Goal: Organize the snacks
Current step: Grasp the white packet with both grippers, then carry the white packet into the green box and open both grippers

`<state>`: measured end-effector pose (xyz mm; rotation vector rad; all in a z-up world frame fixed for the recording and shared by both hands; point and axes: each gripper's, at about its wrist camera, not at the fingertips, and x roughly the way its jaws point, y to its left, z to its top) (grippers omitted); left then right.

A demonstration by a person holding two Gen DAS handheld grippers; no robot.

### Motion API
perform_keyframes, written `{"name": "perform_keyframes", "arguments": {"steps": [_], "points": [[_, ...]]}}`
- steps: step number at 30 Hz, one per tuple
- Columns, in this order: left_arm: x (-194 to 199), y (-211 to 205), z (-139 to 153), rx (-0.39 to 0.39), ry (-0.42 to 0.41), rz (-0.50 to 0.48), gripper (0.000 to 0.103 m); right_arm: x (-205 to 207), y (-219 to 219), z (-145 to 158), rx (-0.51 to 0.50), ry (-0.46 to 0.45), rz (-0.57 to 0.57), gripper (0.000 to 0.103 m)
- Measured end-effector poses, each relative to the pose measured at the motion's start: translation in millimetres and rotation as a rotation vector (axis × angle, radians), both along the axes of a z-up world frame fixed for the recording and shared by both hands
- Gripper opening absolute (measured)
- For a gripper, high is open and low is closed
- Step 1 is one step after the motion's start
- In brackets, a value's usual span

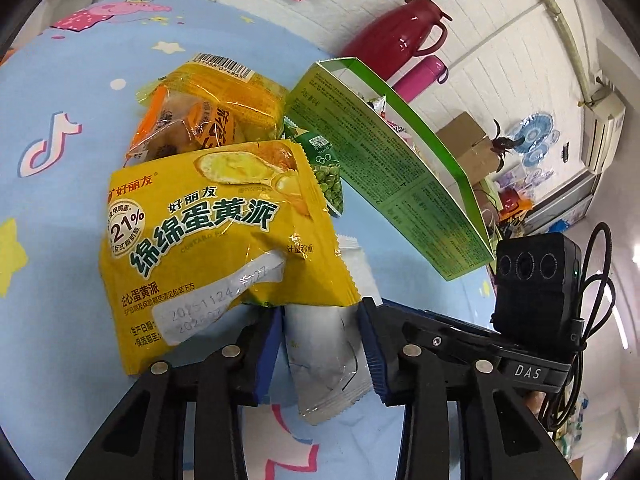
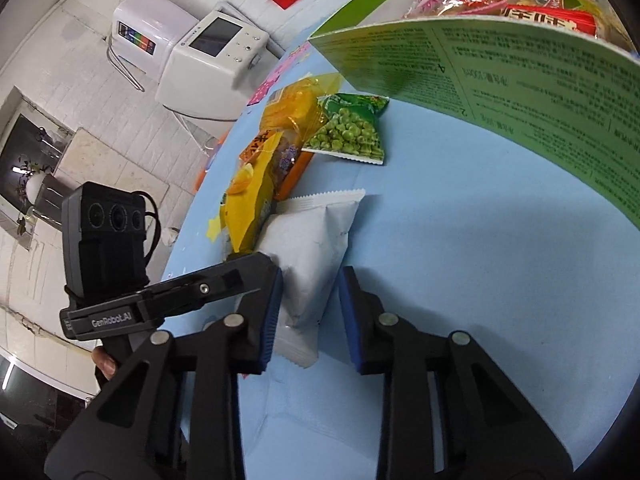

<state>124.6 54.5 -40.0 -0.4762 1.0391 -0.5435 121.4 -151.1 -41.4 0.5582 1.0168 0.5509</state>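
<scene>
Five loose snack packs lie on the blue bench (image 1: 72, 184) beside one green box (image 1: 384, 160), which already holds more packets (too jumbled to count). Nearest the cameras is a white pack (image 1: 324, 356), flat on the cloth, its long axis running from the tools toward the box, its serrated end pointing away in the right wrist view (image 2: 316, 236). A yellow pie pack (image 1: 216, 236) overlaps its left edge; behind it sit an orange pack (image 1: 180, 128) and a yellow pack (image 1: 240, 88) with a barcode, and a green pea pack (image 2: 348, 132) lies closest to the box.

The left tool (image 1: 320, 344) is spread, one blue pad on either side of the white pack, neither clearly pressing it. The right tool (image 2: 308, 312) is likewise spread; its left pad touches or nearly touches the pack, the right pad stands clear.

Two flasks, one red (image 1: 392, 28) and one pink (image 1: 420, 76), stand behind the box.
</scene>
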Motion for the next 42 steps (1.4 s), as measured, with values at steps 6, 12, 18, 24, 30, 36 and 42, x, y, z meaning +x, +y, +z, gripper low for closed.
{"name": "perform_keyframes", "arguments": {"steps": [6, 12, 18, 24, 30, 36, 42], "points": [[-19.6, -15.4, 9.0, 0.018, -0.018, -0.042, 0.036, -28.0, -6.1, 16.3, -0.048, -0.052, -0.040, 0.019], [-31.2, -45.0, 30.6, 0.033, -0.063, -0.121, 0.036, -58.9, -27.1, 35.4, -0.031, -0.092, -0.117, 0.018], [-25.3, -76.4, 70.3, 0.042, -0.151, -0.188, 0.036, -69.7, -48.0, 73.5, -0.047, -0.188, -0.200, 0.019], [0.6, -114.6, 107.9, 0.036, -0.244, -0.249, 0.036, -67.0, -77.5, 106.3, -0.065, -0.280, -0.299, 0.019], [36.4, -150.2, 124.9, 0.013, -0.291, -0.308, 0.036, -54.0, -111.6, 123.9, -0.077, -0.315, -0.401, 0.019], [68.5, -179.1, 122.2, 0.033, -0.285, -0.342, 0.036, -36.2, -140.2, 120.0, -0.072, -0.297, -0.458, 0.019], [92.1, -197.5, 106.6, 0.056, -0.249, -0.357, 0.036, -18.6, -158.7, 104.8, -0.075, -0.259, -0.484, 0.019]]}}
